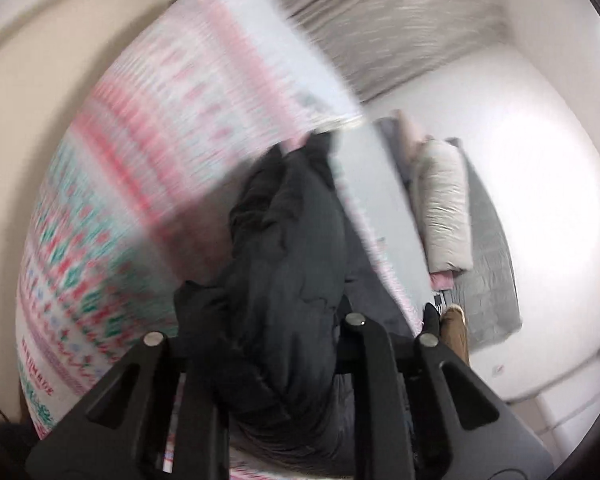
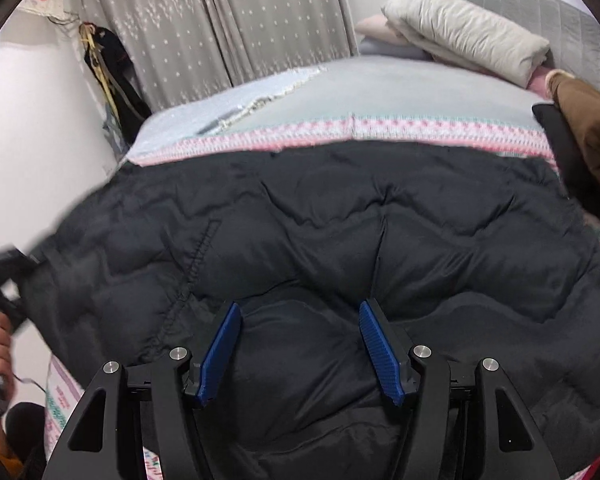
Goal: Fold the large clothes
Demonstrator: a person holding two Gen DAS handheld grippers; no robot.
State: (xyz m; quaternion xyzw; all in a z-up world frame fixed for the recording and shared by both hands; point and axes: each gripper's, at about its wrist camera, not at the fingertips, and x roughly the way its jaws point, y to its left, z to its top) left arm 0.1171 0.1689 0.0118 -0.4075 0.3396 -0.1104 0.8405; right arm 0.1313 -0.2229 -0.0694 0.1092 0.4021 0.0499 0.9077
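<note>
A large black puffer jacket (image 2: 340, 232) lies spread across a bed with a pink, green and white patterned blanket (image 2: 420, 128). My right gripper (image 2: 300, 320) is open, its blue pads (image 2: 220, 356) apart just above the jacket's near part. In the blurred left wrist view, black jacket fabric (image 1: 288, 240) bunches between the fingers of my left gripper (image 1: 276, 360), which is shut on it. The left gripper also shows at the left edge of the right wrist view (image 2: 0, 276), at the jacket's left side.
A rolled cream duvet (image 2: 468, 36) and pink bedding lie at the head of the bed by a grey quilted headboard (image 2: 572, 20). Grey curtains (image 2: 240, 20) hang behind. A brown garment (image 2: 588, 120) lies at the right. White walls stand on the left.
</note>
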